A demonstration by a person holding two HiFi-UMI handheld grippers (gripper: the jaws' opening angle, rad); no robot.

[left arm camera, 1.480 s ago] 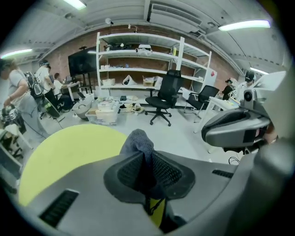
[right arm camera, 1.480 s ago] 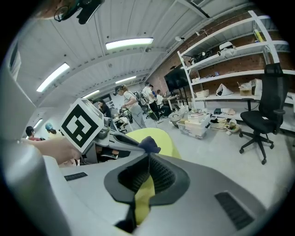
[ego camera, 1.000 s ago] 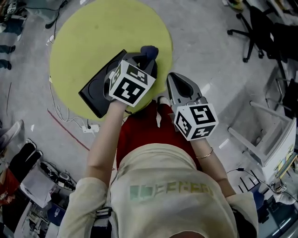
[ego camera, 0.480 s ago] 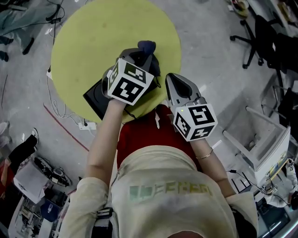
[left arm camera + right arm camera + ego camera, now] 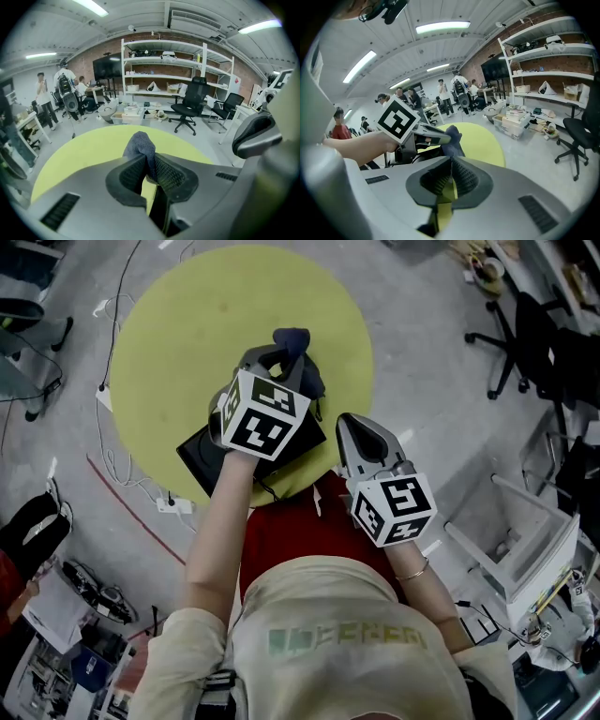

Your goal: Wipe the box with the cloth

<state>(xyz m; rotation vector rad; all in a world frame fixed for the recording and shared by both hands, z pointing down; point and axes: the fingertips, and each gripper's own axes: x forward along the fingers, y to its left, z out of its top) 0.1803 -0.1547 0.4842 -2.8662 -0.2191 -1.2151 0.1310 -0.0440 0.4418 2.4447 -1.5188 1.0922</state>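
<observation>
Left gripper (image 5: 149, 164): I see its jaws clenched on the cloth (image 5: 139, 143); a dark blue fold stands up out of the two ribbed pads.
Cloth: it is bunched, and in the head view it shows just beyond the tip of the left gripper, above the far side of the box (image 5: 202, 456).
Box: black and flat, it lies on the round yellow-green table (image 5: 178, 324) close to the edge nearest to me. The left gripper and its marker cube cover most of it.
Contact: I cannot tell if the cloth touches the box or hangs a little over it.
Right gripper (image 5: 451, 176): its jaws are pressed together with nothing between them.
Right gripper place: it is held at the near edge of the table, to the right of the box and apart from it. Its own view looks across at the left gripper and the cloth.
Background: white shelves (image 5: 164, 61) stand against a brick wall, with a black office chair (image 5: 190, 105) in front of them.
</observation>
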